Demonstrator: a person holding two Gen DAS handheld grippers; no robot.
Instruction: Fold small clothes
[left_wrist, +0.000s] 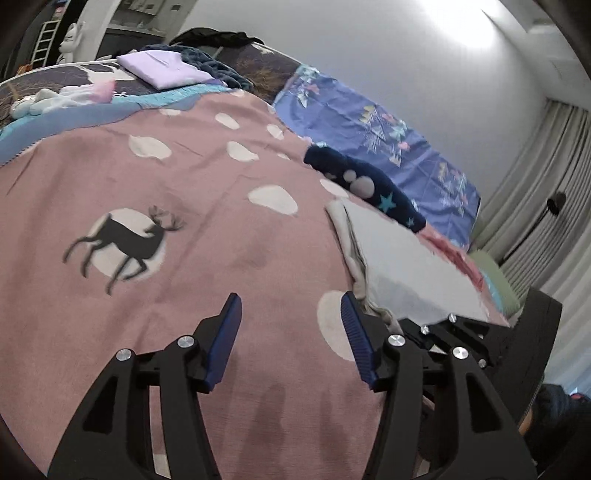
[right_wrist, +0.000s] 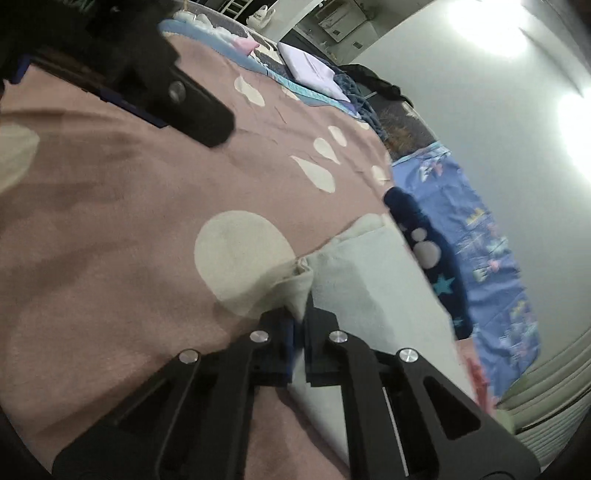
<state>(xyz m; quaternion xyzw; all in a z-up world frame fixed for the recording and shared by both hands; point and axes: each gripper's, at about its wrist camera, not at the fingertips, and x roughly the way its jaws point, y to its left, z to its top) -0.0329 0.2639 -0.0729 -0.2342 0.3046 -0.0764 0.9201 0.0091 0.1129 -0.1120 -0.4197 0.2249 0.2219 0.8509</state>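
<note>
White garment pinched at its near corner on the pink blanket.

The white garment (right_wrist: 369, 273) lies on the pink blanket (left_wrist: 184, 258) beside a navy starred cloth (left_wrist: 369, 188); its far edge blurs. The right gripper (right_wrist: 300, 317) clamps its bunched corner, hiding the pads. The left gripper (left_wrist: 291, 328) hovers wide apart, empty, just beside it.

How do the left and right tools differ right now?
Left tool: jaws spread wide, nothing between them, above the pink deer blanket. Right tool: jaws shut on the white garment, pinching its bunched corner. Both are black, and sit close together.
</note>
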